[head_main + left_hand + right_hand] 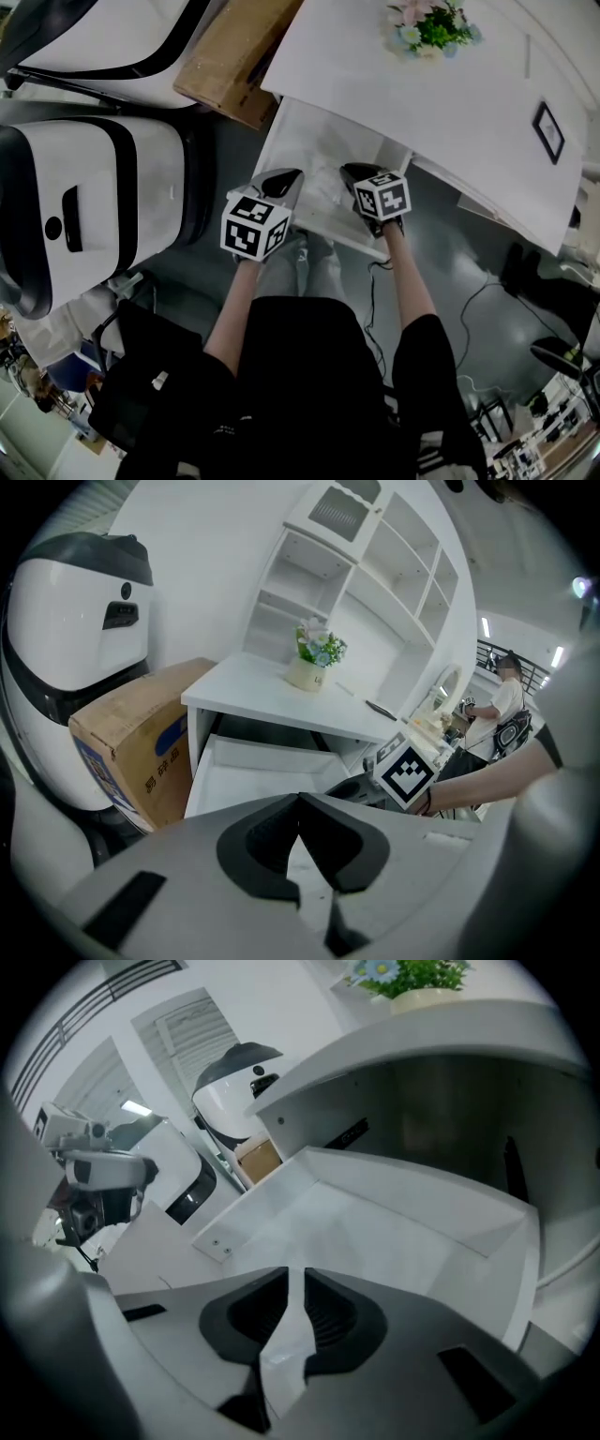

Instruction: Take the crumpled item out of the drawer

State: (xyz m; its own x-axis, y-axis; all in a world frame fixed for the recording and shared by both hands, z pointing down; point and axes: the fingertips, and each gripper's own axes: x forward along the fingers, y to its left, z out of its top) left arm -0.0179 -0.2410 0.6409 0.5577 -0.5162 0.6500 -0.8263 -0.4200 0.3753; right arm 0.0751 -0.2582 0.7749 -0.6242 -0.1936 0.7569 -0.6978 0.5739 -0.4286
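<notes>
My left tool has its tips together with nothing in them. My right tool stands just a narrow slit apart. White shows through that slit, and I cannot tell if it is the drawer floor or something else. Each of the two tools carries one cube of black-and-white square markers; there are no words on them.

Both tools hang over the near edge of the one open drawer. The crumpled item is in the drawer, pale against the white floor, between the tools and just beyond the front rim. The drawer has low walls left and right. Its far half runs under the desk, so the only way in is from above at the near end.

To the left, two white machines with black bands crowd close. One cardboard box stands against the desk's left side, with blue characters I cannot read surely. To the right, the floor is open apart from thin cables.

Far on the desk are one flower pot and one small dark frame.
</notes>
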